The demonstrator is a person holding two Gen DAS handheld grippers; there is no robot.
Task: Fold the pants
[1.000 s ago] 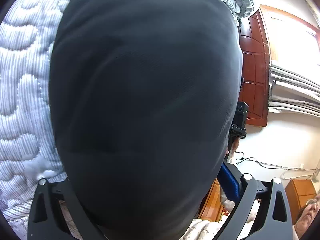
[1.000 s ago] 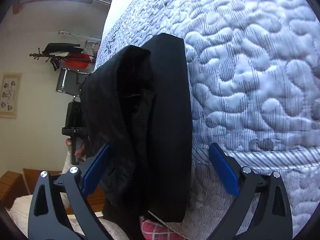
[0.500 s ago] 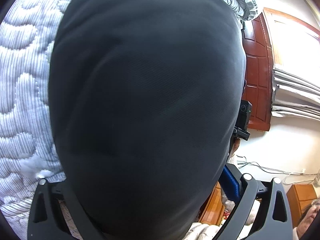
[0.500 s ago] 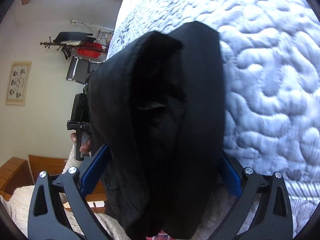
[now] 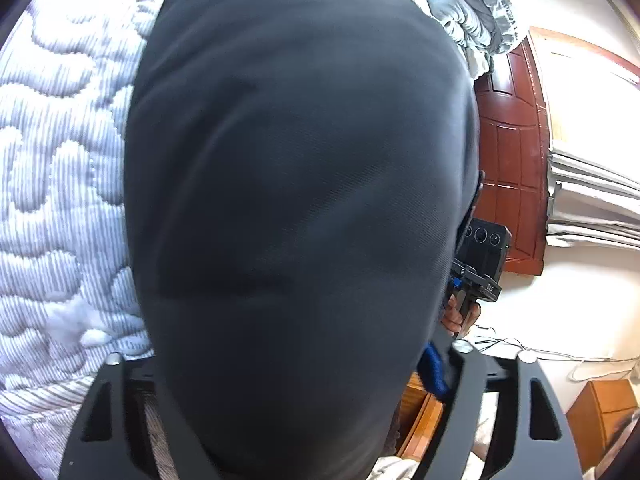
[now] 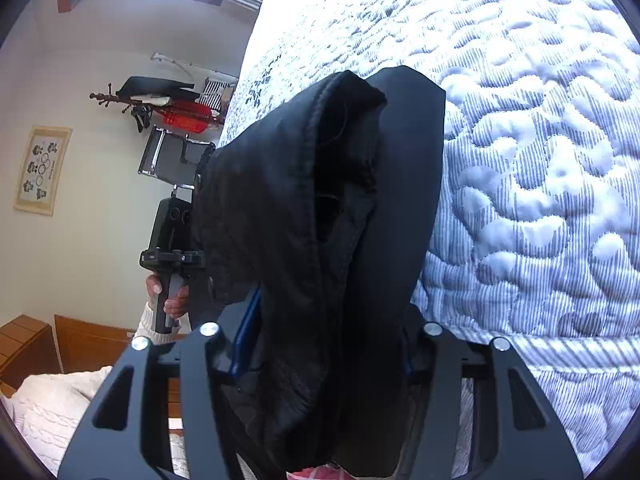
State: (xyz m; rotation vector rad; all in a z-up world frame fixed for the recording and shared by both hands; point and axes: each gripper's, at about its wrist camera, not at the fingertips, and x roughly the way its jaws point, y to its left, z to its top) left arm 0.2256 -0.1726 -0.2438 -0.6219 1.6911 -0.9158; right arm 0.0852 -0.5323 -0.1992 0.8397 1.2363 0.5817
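Right gripper (image 6: 326,354) is clamped on the pants (image 6: 320,240) – the blue pads press into the bunched black fabric from both sides, and the cloth fills the whole gap between the fingers. The bundle stands up out of the jaws, folded into thick layers, with a stitched hem edge curling over at the top. A bit of red checked fabric (image 6: 310,474) shows right under the bundle at the bottom edge.

Left gripper (image 5: 296,380): the pants (image 5: 300,200) cover nearly the whole left wrist view, a smooth dark panel draped over the fingers. One blue pad (image 5: 434,370) peeks out at the right edge of the cloth, the other is hidden. Cannot tell whether the left jaws are gripping or just sitting under the fabric.

Behind the pants in both views is the quilted bedspread (image 6: 540,180), white and blue striped, with a raised swirl pattern. The pants are held up in front of it, at the near edge of the bed.

The other rig shows in each camera. In the right wrist view, the person's left hand (image 6: 168,300) wraps a black handle just left of the cloth. In the left wrist view, the right hand (image 5: 460,316) is at the right edge of the cloth.

Further back – a white knit sleeve (image 6: 52,412) at lower left, a coat rack (image 6: 160,108) with dark and red items, a framed picture (image 6: 42,170) on the wall. In the left wrist view, a dark red wooden door (image 5: 512,152) and a crumpled grey duvet (image 5: 472,4) at the top.
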